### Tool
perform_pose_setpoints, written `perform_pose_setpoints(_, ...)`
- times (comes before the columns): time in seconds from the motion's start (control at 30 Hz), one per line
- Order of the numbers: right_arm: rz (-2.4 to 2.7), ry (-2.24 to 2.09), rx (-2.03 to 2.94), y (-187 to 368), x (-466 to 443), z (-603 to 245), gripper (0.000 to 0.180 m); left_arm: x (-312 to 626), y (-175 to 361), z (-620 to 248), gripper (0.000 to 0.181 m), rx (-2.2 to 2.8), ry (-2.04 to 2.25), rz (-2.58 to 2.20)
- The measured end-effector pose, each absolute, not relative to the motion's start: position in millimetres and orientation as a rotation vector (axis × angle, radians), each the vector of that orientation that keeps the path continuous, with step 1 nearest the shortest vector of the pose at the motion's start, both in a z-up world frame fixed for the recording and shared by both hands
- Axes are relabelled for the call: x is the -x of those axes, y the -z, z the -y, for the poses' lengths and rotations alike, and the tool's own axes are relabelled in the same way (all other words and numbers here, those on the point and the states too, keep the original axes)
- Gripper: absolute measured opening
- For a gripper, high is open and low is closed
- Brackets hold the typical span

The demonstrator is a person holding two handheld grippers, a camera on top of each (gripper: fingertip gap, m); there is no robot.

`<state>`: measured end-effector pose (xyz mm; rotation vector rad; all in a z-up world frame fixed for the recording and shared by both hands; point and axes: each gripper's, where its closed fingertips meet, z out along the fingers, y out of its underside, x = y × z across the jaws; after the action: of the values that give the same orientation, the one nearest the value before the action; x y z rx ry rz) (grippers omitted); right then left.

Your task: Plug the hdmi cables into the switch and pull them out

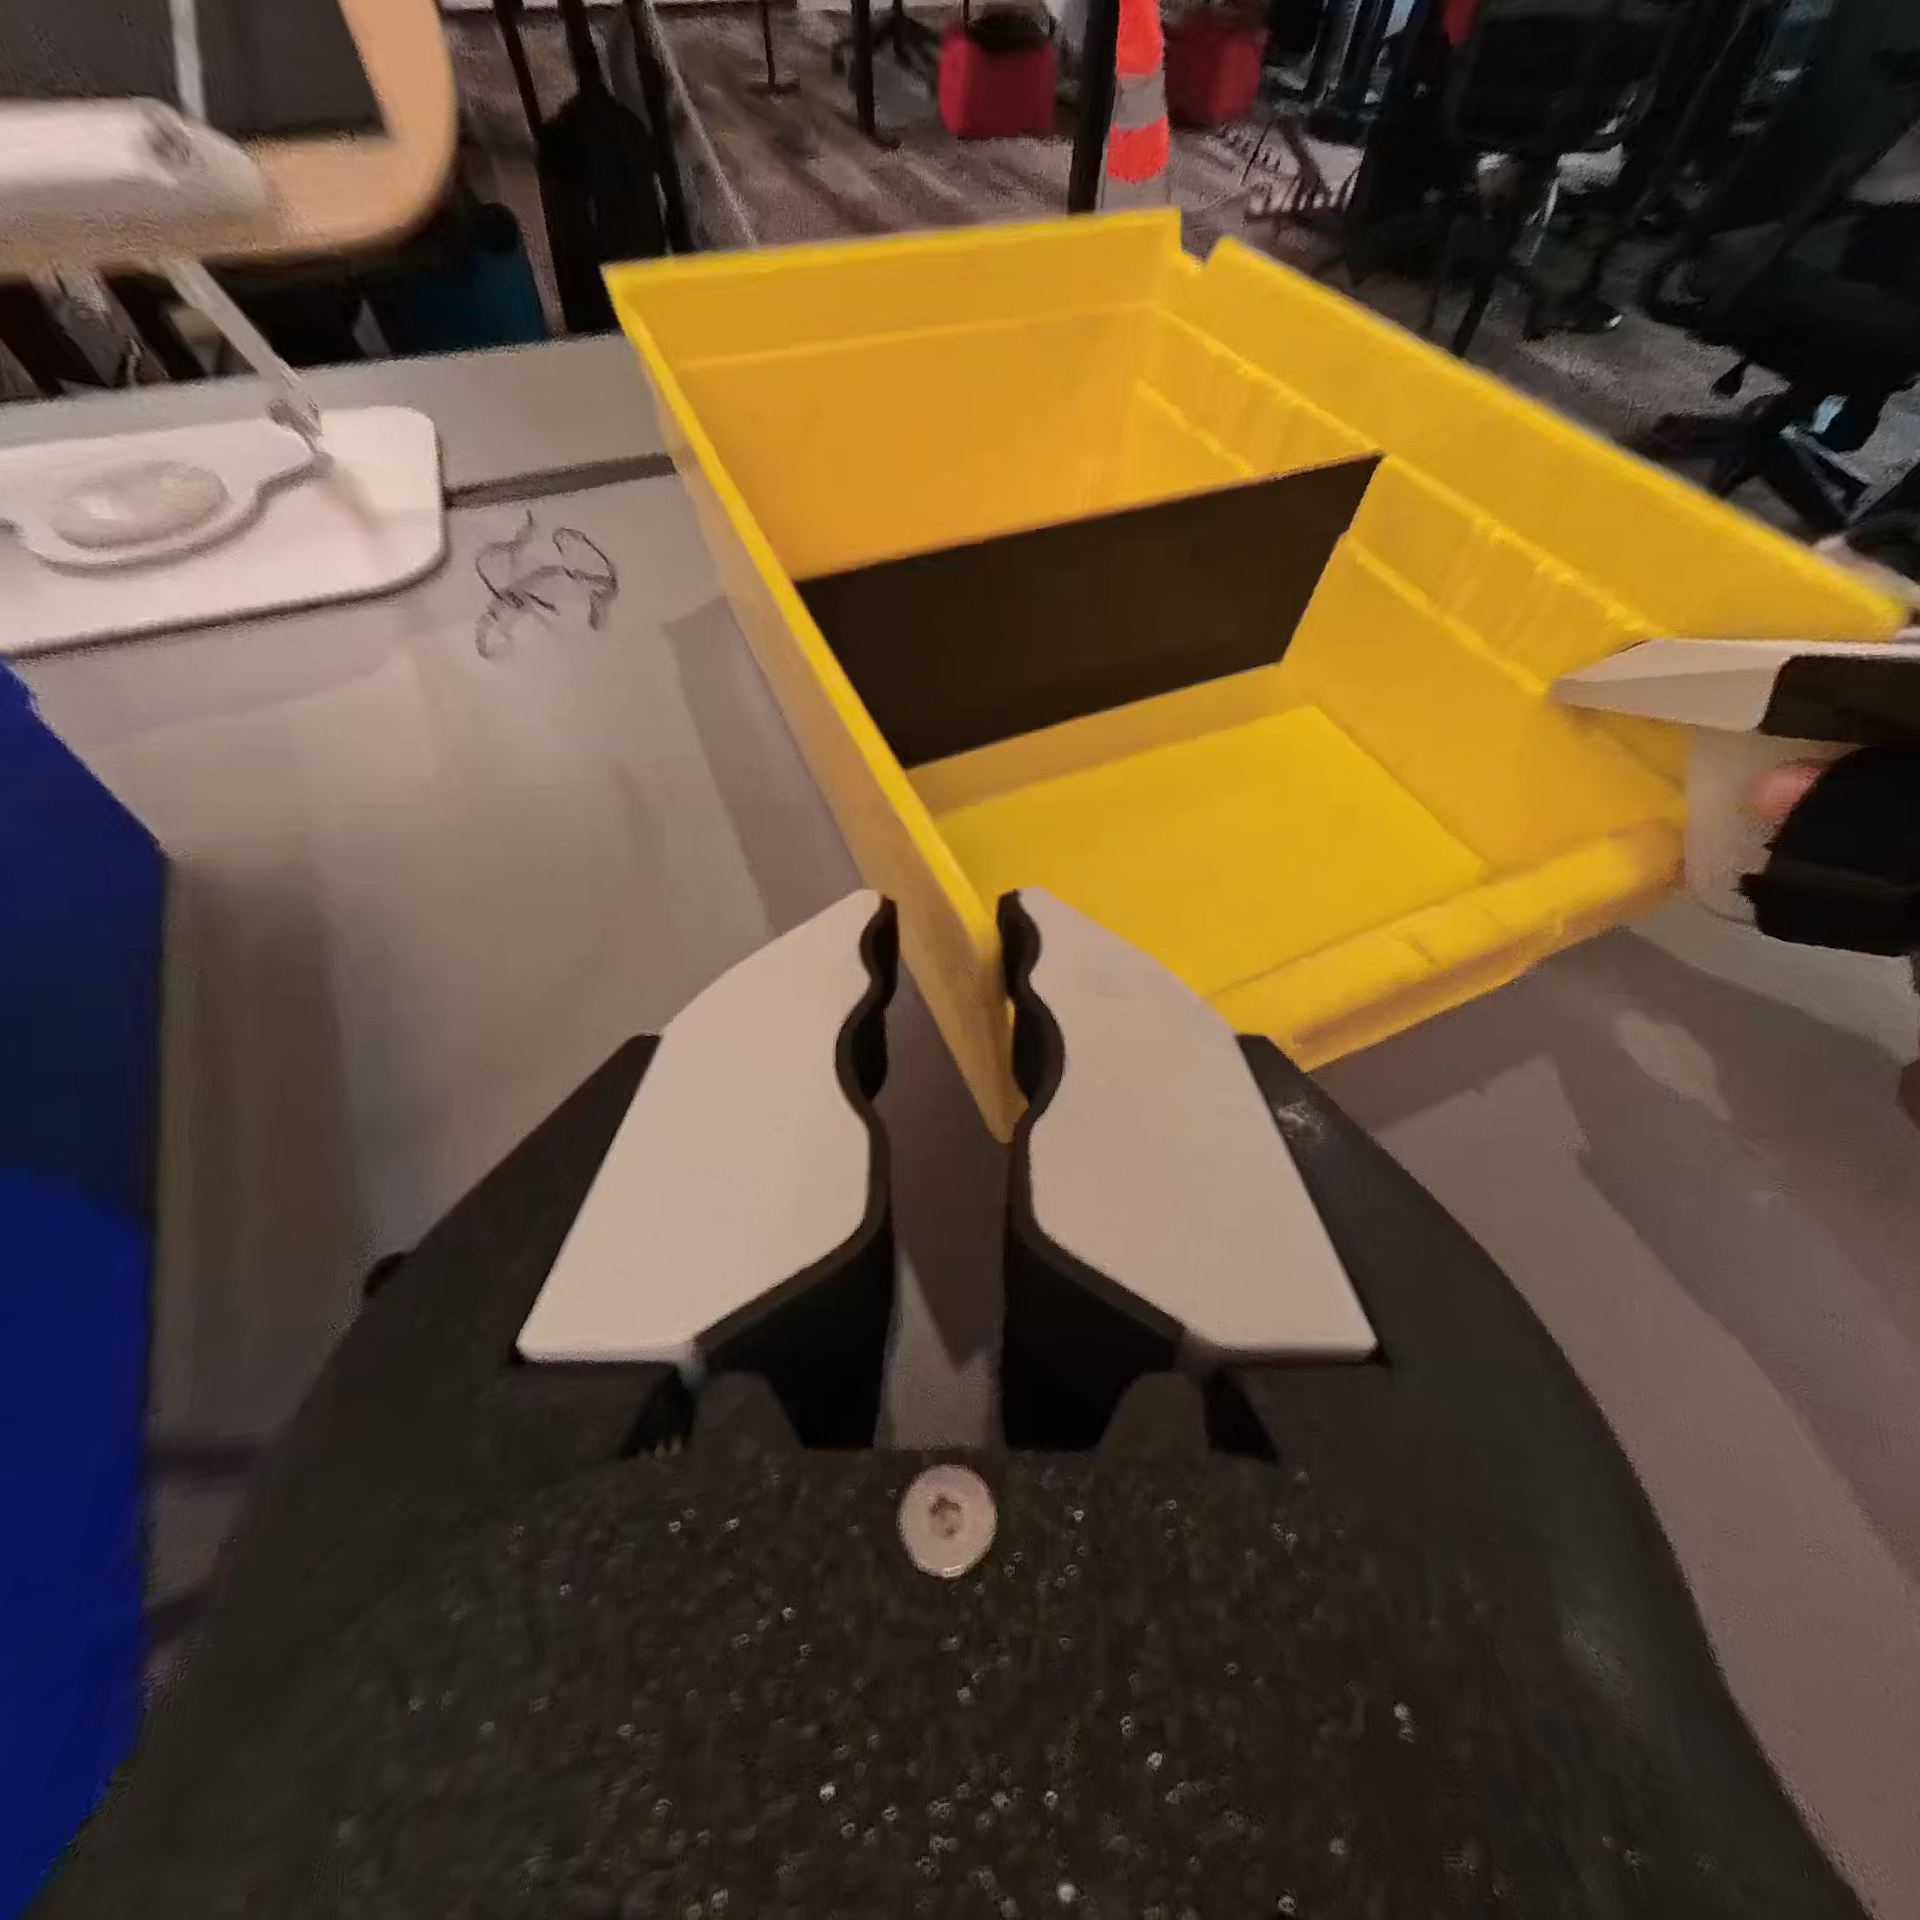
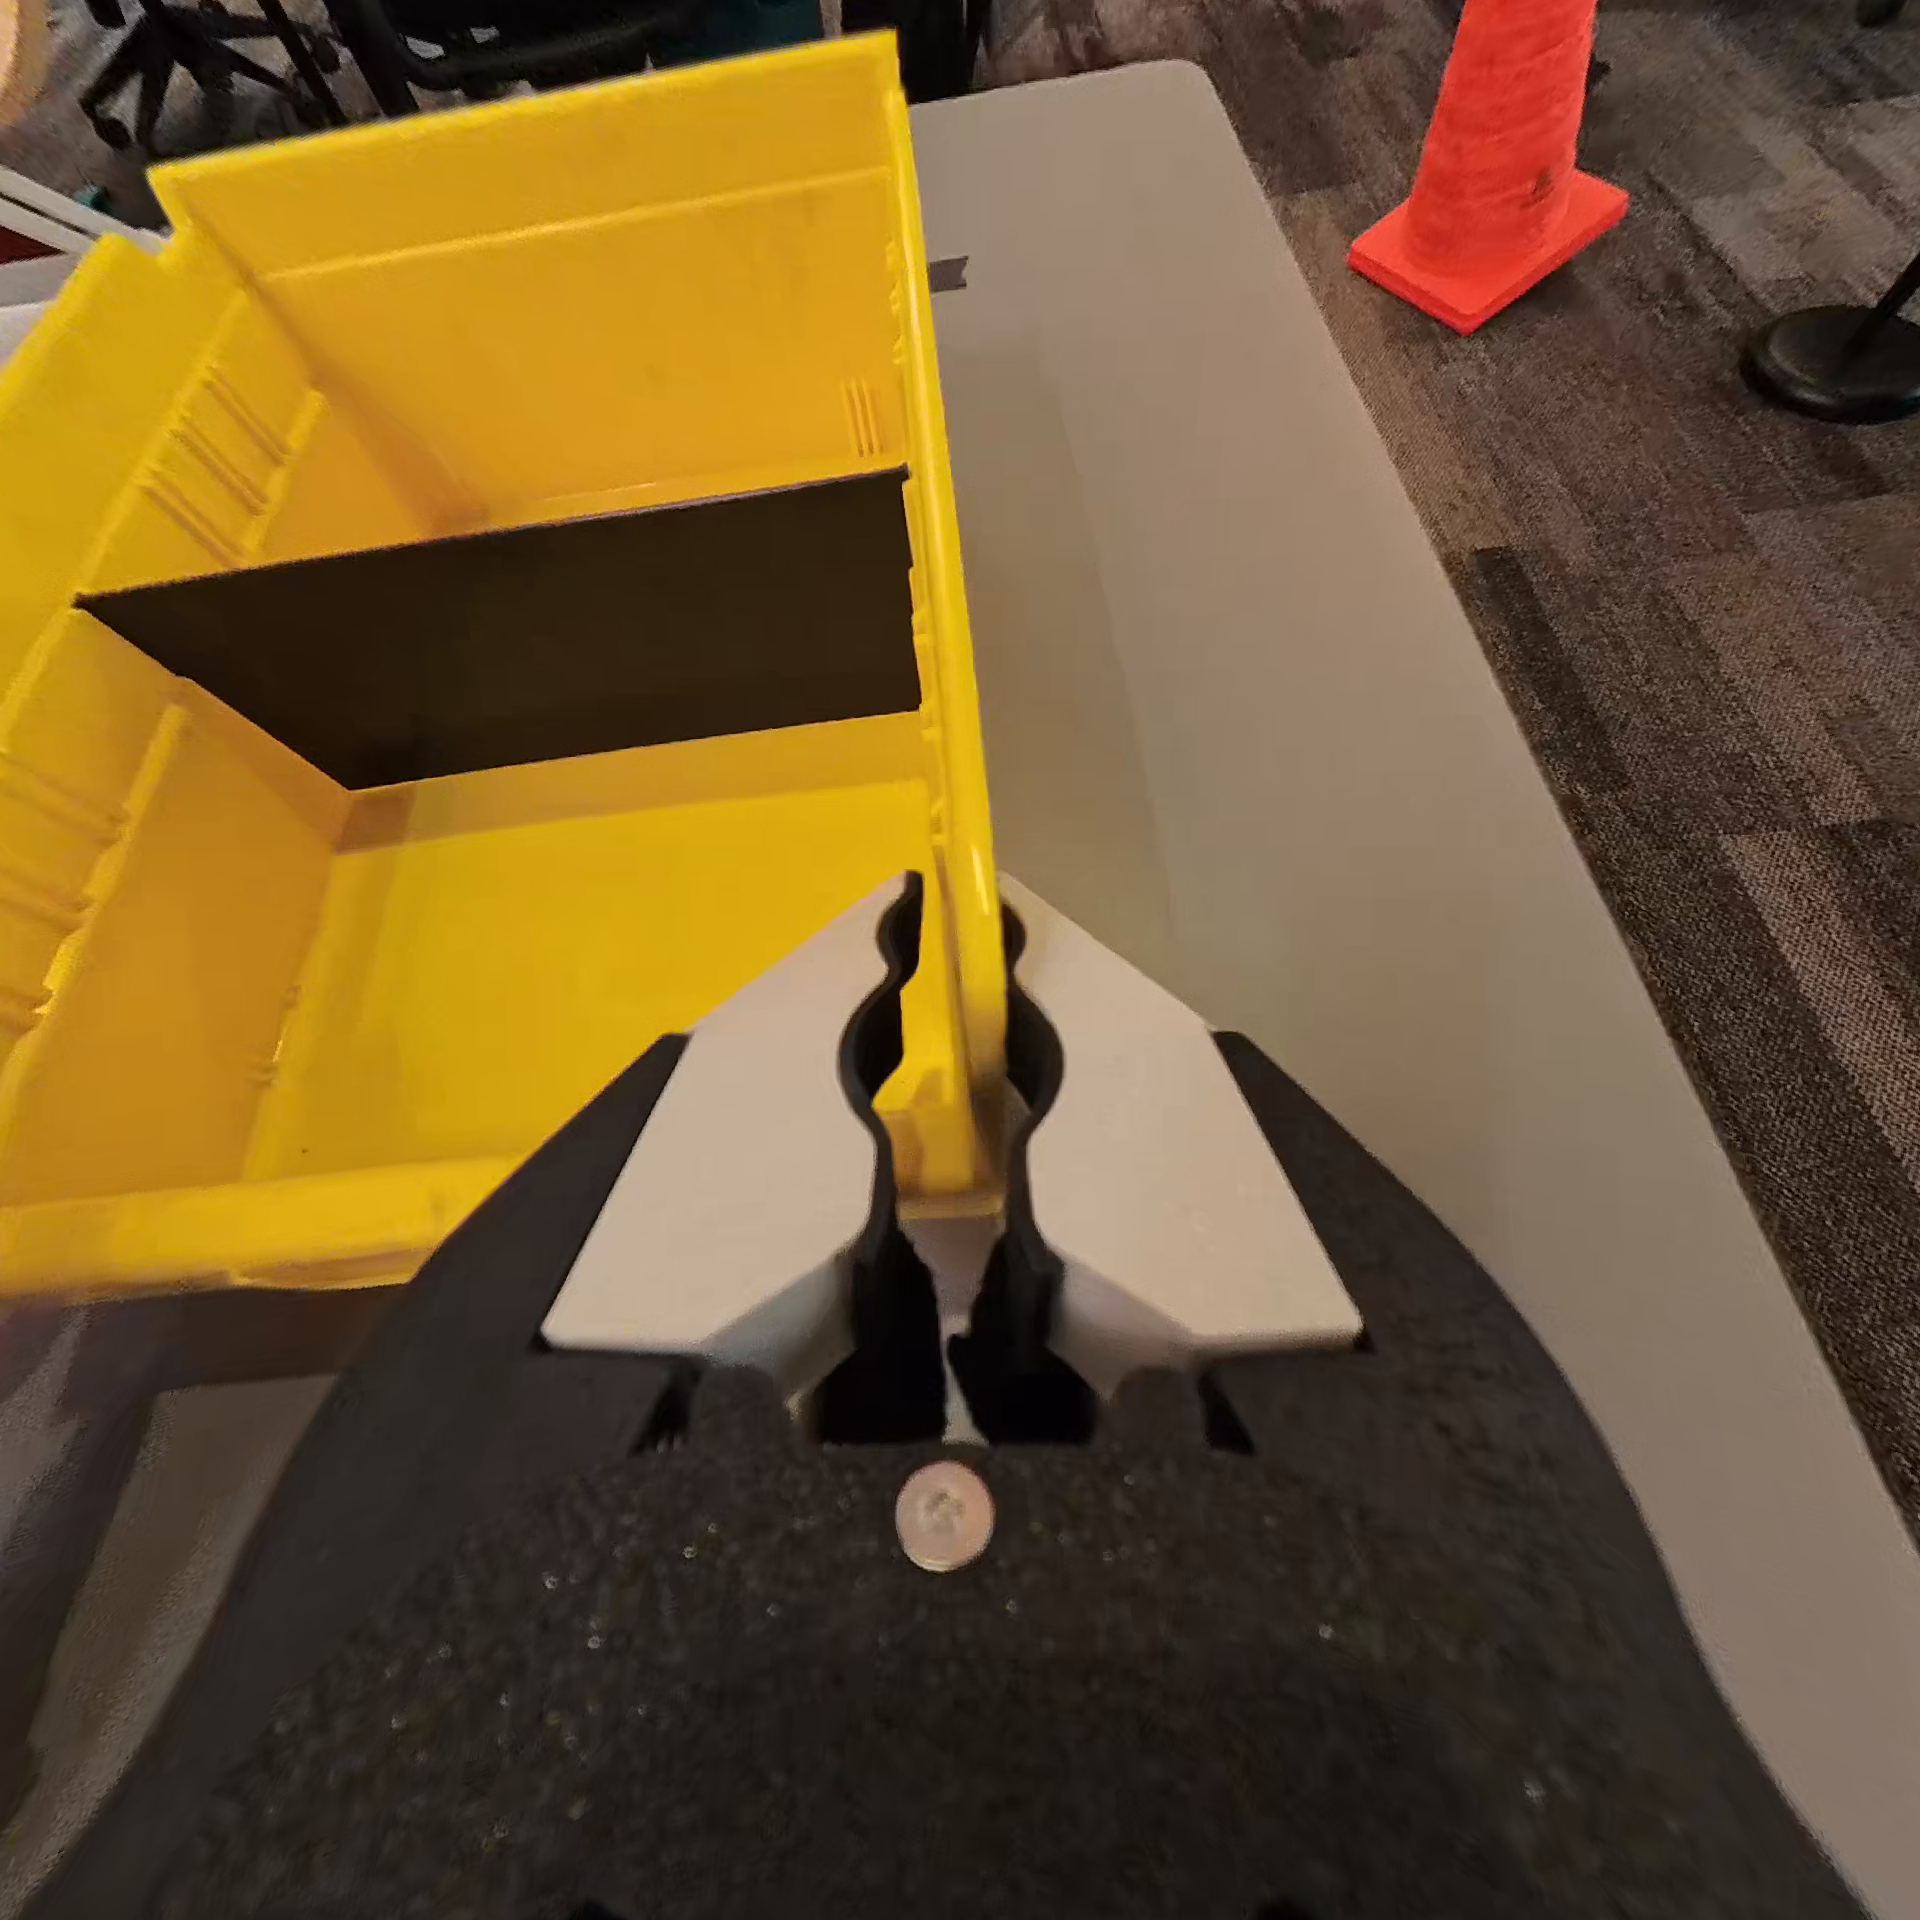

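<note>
A yellow plastic bin [image 1: 935, 343] with a black divider [image 1: 1070, 603] across its middle sits on the grey table [image 1: 468, 831]; both halves I can see are empty. My left gripper [image 1: 945, 914] is shut on the bin's left side wall near its front corner. My right gripper [image 2: 961, 894] is shut on the bin's right side wall [image 2: 935, 520] near the front; it also shows at the right edge of the left wrist view [image 1: 1704, 686]. The divider also shows in the right wrist view [image 2: 520, 623]. No HDMI cables or switch are in view.
A white stand with a flat base [image 1: 229, 520] stands at the back left, with a small tangle of thin wire [image 1: 540, 582] beside it. A blue object [image 1: 62, 1143] fills the left edge. The table's right edge [image 2: 1558, 935] drops to carpet with an orange cone [image 2: 1496, 156]. The left gripper's tips are roughly 20 cm from the right gripper's.
</note>
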<state>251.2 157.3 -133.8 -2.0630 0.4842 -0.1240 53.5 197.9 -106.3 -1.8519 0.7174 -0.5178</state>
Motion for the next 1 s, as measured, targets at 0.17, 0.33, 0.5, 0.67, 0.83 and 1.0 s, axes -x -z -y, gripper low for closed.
perform_pose_setpoints(0.17,-0.453,0.199,1.895,68,-246,-150,0.020,8,47,-163,0.034,1.793,0.695,-0.800)
perform_pose_setpoints(0.33,-0.218,0.064,1.743,-17,-145,-172,0.028,134,0,-182,0.034,1.690,0.584,-0.691)
perform_pose_setpoints(0.5,-0.068,-0.173,1.670,-45,-6,-179,0.032,270,19,-219,0.034,1.706,0.297,-0.525)
perform_pose_setpoints(0.67,-0.186,-0.235,1.812,50,95,-169,0.036,324,85,-238,0.038,1.867,0.228,-0.474)
perform_pose_setpoints(0.83,-0.200,-0.025,1.928,125,128,-175,0.039,314,141,-240,0.039,2.060,0.329,-0.582)
perform_pose_setpoints(1.0,-0.310,0.086,1.903,132,115,-197,0.001,299,143,-247,0.012,2.075,0.397,-0.541)
